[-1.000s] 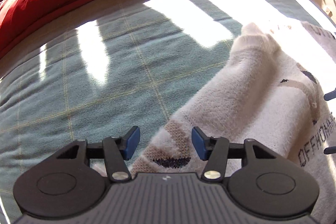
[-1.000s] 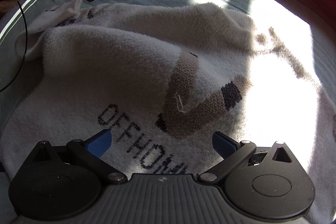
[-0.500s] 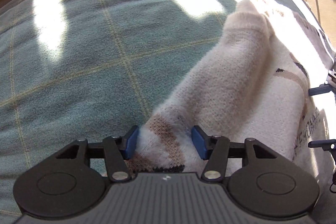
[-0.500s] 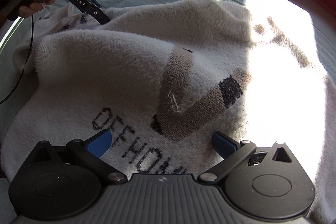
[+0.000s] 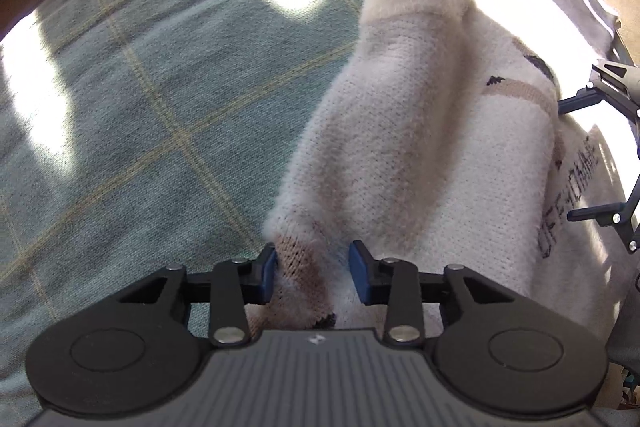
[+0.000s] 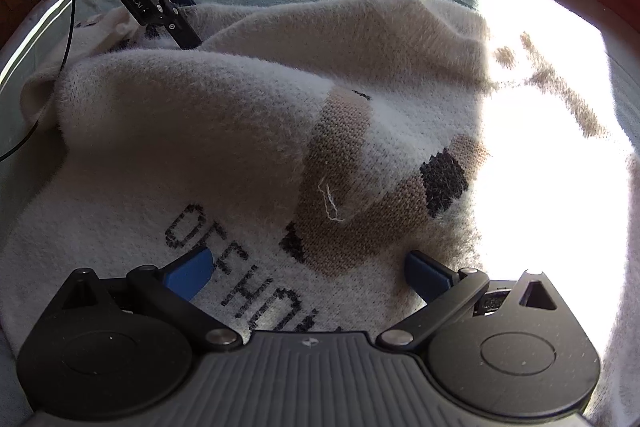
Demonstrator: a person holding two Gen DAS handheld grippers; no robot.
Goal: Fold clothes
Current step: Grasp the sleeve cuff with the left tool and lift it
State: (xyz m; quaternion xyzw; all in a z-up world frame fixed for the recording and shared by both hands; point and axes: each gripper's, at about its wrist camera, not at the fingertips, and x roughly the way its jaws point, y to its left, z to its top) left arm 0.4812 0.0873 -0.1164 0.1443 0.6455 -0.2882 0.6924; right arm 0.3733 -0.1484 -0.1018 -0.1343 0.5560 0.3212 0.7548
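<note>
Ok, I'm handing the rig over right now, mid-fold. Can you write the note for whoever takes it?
Left gripper: jaws closing around the striped cuff of the sweater sleeve; the knit sits between the pads, grip not yet firm.
Right gripper: open, hovering above the sweater over its black lettering, holding nothing.
Sweater: cream knit, lying rumpled on the green plaid bedspread, sleeve laid across the body.
Done: sleeve cuff reached.
Left: finish the grip, fold the sleeve in, then smooth and fold the body.
</note>
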